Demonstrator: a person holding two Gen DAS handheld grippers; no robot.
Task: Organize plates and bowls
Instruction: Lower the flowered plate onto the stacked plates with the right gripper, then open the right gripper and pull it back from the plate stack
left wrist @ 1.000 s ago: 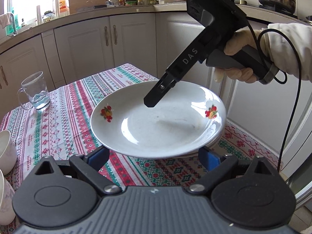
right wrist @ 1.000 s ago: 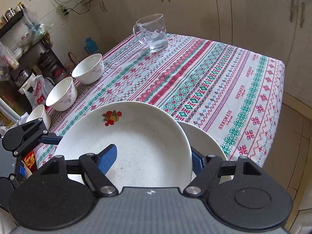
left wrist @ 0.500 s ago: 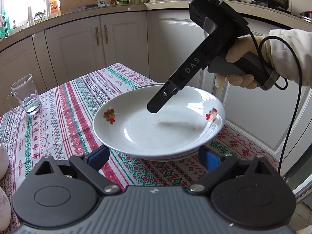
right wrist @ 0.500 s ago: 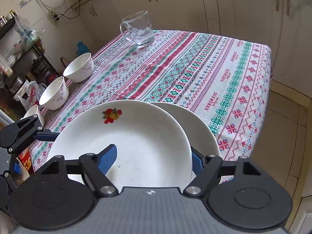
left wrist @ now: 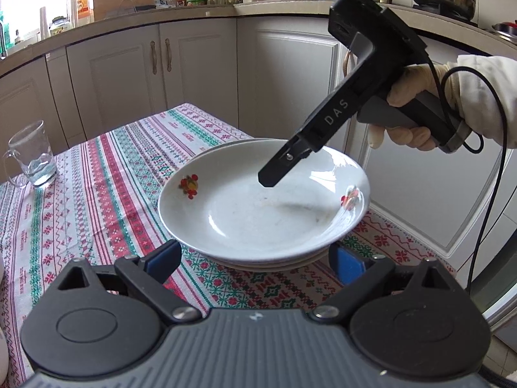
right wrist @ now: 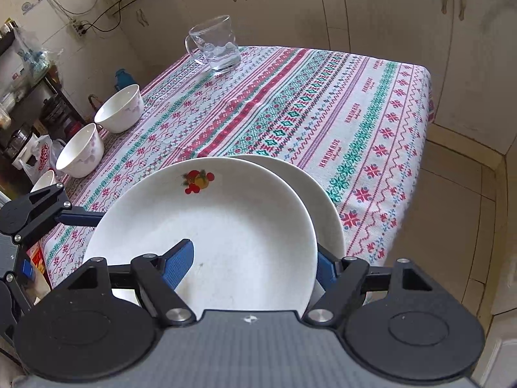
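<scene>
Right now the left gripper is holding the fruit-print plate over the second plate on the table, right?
Not the left. The right gripper holds the fruit-print plate over the second plate, as the right wrist view shows; the left gripper stands open, holding nothing.

Top plate sits between the right hand-held gripper fingers, overlapping a lower plate; bowls far left, glass mug ahead on the counter.
</scene>
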